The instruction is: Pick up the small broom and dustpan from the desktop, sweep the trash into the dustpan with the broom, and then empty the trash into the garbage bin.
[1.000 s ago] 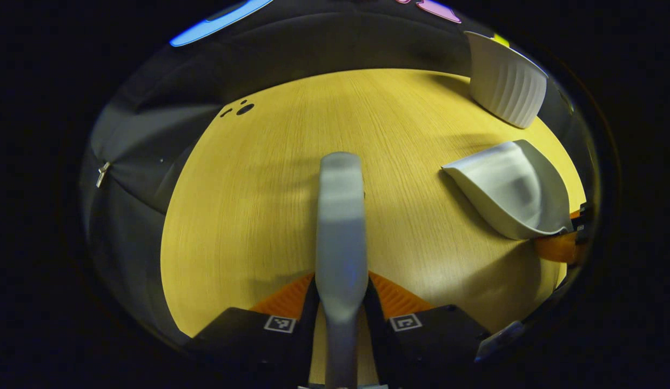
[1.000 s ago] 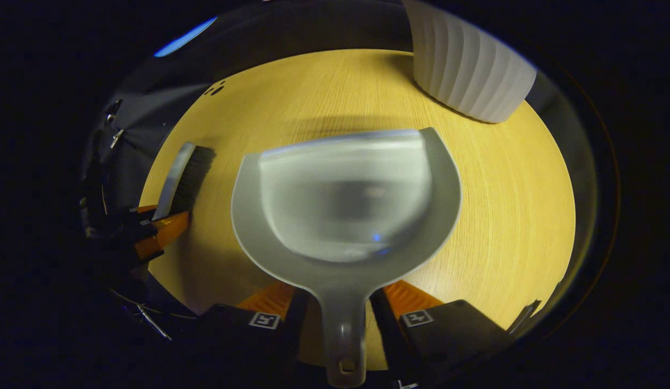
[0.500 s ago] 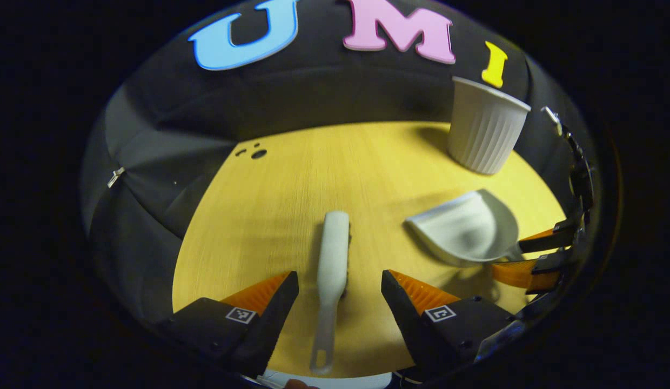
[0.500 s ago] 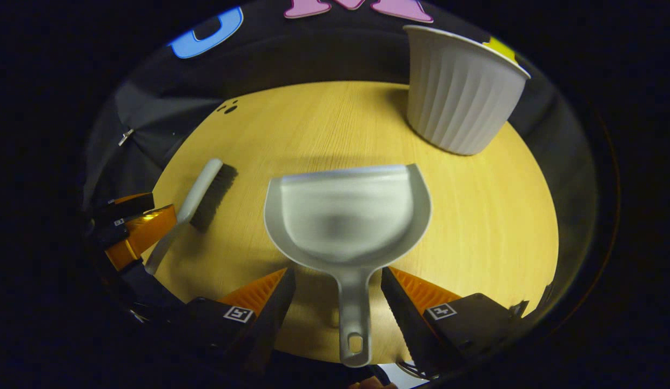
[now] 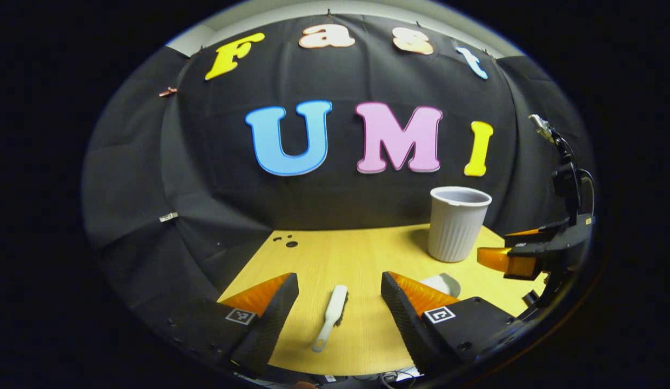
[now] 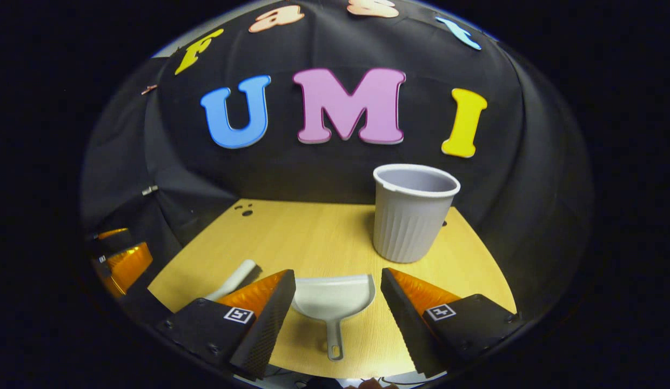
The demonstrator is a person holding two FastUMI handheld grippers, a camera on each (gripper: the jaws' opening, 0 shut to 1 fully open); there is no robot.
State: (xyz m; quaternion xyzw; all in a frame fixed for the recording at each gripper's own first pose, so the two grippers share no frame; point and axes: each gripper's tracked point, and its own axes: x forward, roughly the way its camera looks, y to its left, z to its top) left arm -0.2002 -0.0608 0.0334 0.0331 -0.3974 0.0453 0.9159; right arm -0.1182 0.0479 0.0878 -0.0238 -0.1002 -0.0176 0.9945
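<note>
A small white broom [image 5: 332,316] and a pale grey dustpan [image 6: 333,298] lie flat on the yellow desktop [image 6: 313,237]. Both the left gripper [image 5: 339,286] and right gripper [image 6: 335,283] hang spread wide, empty. The ribbed grey garbage bin [image 6: 412,213] stands upright behind, contents apparently hidden.

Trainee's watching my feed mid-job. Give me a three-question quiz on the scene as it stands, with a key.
1. True or false: the left tongs are shut on the broom.
2. Multiple choice: the dustpan is A) held in the right tongs, B) lying flat on the desktop, C) inside the bin.
3. Fill in: the bin stands upright with its mouth ____.

Key: 1 false, both tongs are open and the broom lies on the desktop. 2 B. 3 open, facing up.
</note>
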